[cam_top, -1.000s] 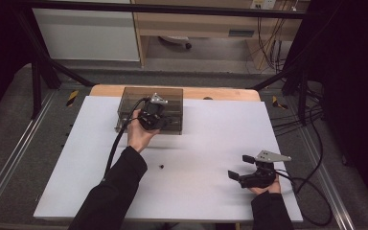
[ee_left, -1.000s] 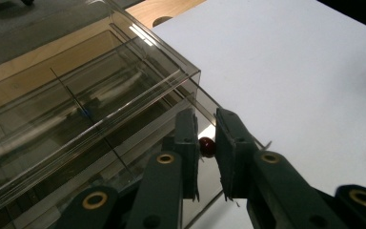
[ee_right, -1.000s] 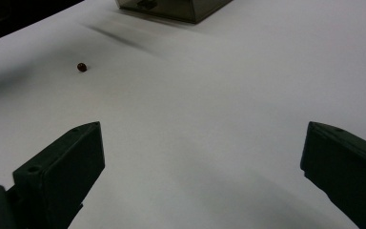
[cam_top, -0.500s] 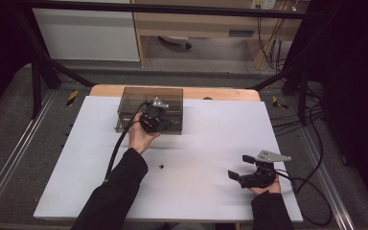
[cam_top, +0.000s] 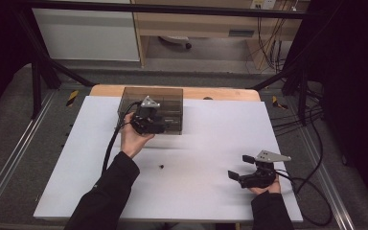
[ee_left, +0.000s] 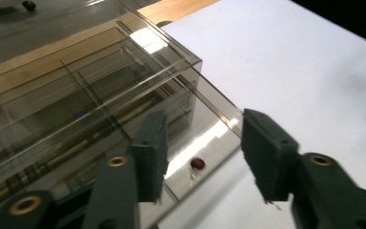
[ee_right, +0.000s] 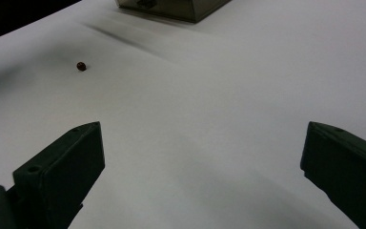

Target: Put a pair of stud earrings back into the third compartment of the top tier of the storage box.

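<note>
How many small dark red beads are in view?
2: one bead in the clear box at the left gripper's jaws, one bead loose on the white table. More may be hidden inside.

The box [ee_left: 100, 95] is clear smoky plastic, glossy and smooth, with glare on its lid. The tabletop [cam_top: 196, 158] wears a matt white sheet, with bare wood [cam_top: 220, 93] at its far edge. Both beads [ee_left: 198, 163] [ee_right: 81, 66] look glossy brown.

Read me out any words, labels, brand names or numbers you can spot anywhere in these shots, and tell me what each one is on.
No text can be read.
Grey label on the wooden shelf behind the table: too small and blurred to read.
Clear compartment box, white table sheet, left gripper and right gripper: no lettering shows.
</note>
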